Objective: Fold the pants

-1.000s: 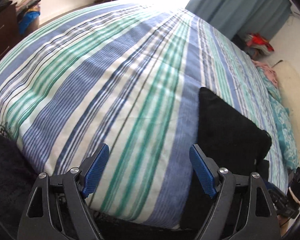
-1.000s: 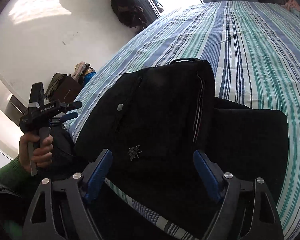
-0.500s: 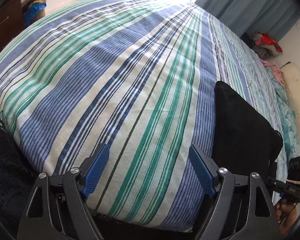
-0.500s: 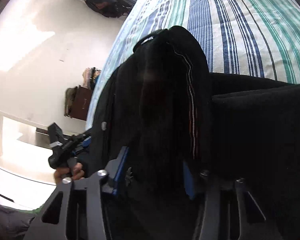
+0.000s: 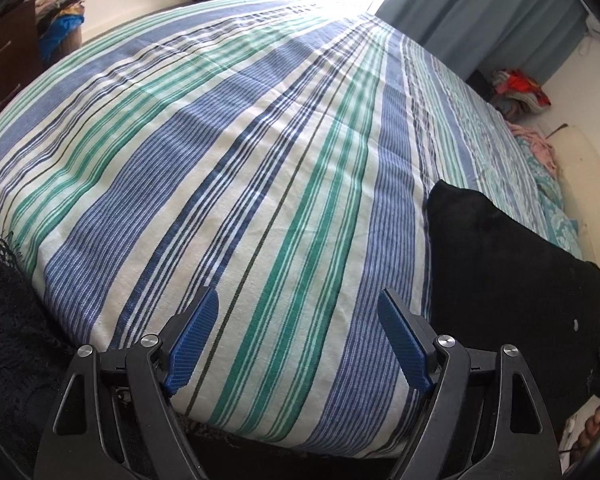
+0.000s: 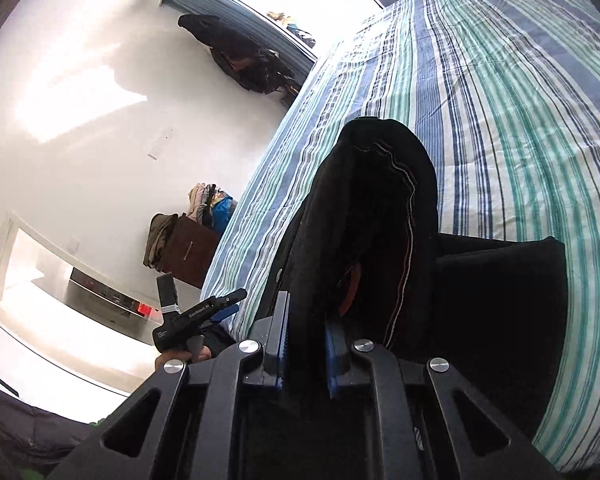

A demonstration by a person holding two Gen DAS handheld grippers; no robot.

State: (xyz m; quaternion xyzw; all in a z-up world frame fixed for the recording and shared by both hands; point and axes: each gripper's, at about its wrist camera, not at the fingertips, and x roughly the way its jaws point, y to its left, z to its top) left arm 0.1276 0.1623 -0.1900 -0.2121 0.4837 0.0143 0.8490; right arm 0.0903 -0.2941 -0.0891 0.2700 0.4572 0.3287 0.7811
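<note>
The black pants lie folded at the near right corner of the striped bed. My left gripper is open and empty, hovering over the bed's near edge, left of the pants. In the right wrist view my right gripper is shut on the near edge of the black pants and lifts a fold of them up off the striped bed. The left gripper shows there at lower left, held in a hand.
A brown dresser with piled clothes stands left of the bed. Blue curtains hang at the far side. Clothes lie on the floor at the far right. Dark fabric sits at the bed's near left.
My right gripper has closed on the near edge of the pants and raised a fold of them. My left gripper stays open over the bed's near edge.
</note>
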